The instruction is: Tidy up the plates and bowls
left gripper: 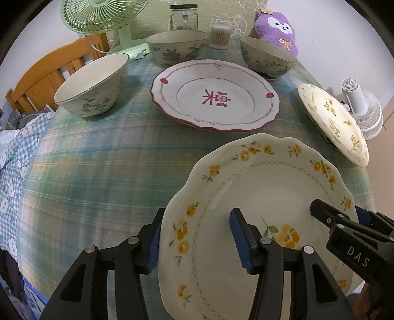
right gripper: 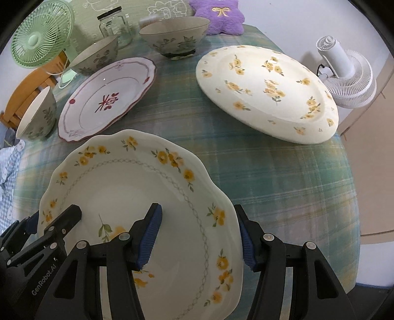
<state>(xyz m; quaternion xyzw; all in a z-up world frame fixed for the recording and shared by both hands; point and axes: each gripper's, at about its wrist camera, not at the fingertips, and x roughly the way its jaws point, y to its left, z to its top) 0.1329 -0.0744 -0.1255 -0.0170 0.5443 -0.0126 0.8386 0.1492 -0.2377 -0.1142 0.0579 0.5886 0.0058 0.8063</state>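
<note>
A cream plate with a scalloped rim and yellow flowers (left gripper: 261,197) (right gripper: 138,187) lies at the table's near edge. My left gripper (left gripper: 197,236) is open, its jaws astride the plate's left rim. My right gripper (right gripper: 199,236) is open, its jaws astride the plate's right rim; it also shows in the left wrist view (left gripper: 320,211). A red-trimmed plate (left gripper: 214,96) (right gripper: 108,98) lies mid-table. A second yellow-flowered plate (left gripper: 332,123) (right gripper: 266,91) lies overturned at the right. Three floral bowls stand behind: left (left gripper: 91,86), middle (left gripper: 177,46), right (left gripper: 268,59).
The table has a green plaid cloth (left gripper: 110,160). A green fan (left gripper: 103,17), a glass jar (left gripper: 183,17), a cotton-swab box (left gripper: 220,35) and a purple plush (left gripper: 277,29) stand at the back. A white fan (right gripper: 344,71) stands beyond the right edge. A wooden bed frame (left gripper: 44,73) is at the left.
</note>
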